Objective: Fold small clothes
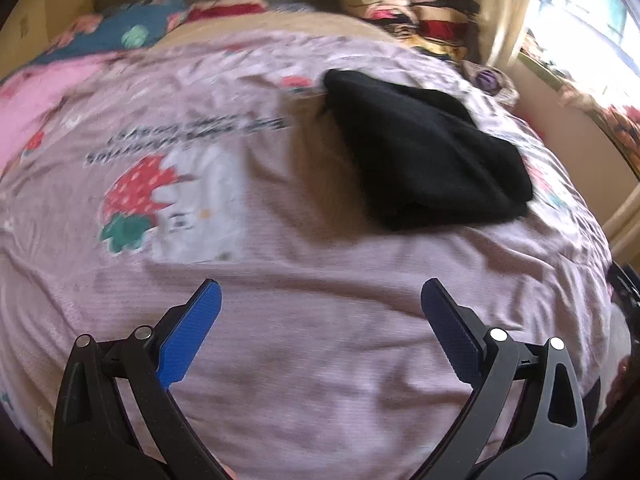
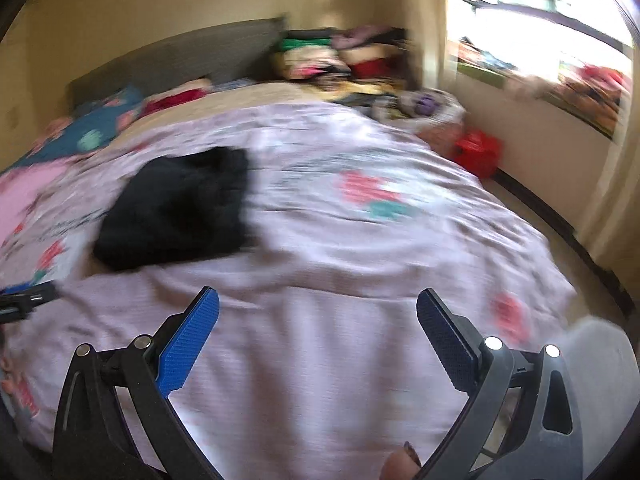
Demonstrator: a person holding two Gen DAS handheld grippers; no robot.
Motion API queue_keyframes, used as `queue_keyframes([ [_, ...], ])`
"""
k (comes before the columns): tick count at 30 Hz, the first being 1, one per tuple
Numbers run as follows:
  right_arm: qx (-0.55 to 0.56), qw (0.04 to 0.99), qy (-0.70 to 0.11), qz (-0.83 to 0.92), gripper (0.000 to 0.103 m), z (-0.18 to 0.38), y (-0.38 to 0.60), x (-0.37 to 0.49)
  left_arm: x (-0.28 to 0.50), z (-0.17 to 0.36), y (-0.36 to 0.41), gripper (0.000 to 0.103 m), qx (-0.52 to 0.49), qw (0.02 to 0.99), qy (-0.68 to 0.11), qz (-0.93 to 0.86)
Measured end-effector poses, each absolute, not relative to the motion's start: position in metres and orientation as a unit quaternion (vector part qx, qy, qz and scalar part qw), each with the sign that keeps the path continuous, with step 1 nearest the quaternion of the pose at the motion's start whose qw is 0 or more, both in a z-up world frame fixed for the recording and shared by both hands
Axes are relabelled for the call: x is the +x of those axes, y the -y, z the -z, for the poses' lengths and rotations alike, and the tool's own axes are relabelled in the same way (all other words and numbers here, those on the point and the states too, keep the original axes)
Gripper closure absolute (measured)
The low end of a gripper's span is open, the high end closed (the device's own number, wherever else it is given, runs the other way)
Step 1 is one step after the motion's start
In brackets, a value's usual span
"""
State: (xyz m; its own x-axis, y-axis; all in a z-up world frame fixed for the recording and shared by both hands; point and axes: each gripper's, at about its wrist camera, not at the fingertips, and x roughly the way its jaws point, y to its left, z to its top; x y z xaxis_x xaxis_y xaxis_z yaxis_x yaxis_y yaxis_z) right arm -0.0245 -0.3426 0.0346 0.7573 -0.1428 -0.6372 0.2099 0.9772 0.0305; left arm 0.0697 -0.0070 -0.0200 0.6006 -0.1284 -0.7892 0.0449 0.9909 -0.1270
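Observation:
A black garment lies bunched and roughly folded on the lilac strawberry-print bedspread; in the right wrist view the same black garment sits at the left. My left gripper hovers open over bare bedspread, nearer than the garment and to its left. My right gripper is also open and holds nothing, above the bedspread to the right of the garment. Both views are blurred by motion.
A pile of coloured clothes is heaped at the bed's far corner by the wall. Blue and pink bedding lies at the far left. A red object sits on the floor beside the bed, under the window.

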Motion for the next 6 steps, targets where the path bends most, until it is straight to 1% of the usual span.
queue_keyframes([
  [2, 0.068, 0.924, -0.337, 0.168, 0.005, -0.028, 0.391, -0.038, 0.084, 0.025, -0.041, 0.009, -0.074, 0.889, -0.452, 0.016],
  [4, 0.088, 0.902, -0.338, 0.252, 0.005, -0.018, 0.447, -0.055, 0.095, 0.025, -0.09, 0.009, -0.078, 0.892, -0.444, -0.04],
  [6, 0.122, 0.858, -0.352, 0.354, 0.005, -0.002, 0.518, -0.08, 0.106, 0.023, -0.158, 0.009, -0.081, 0.893, -0.427, -0.118],
])
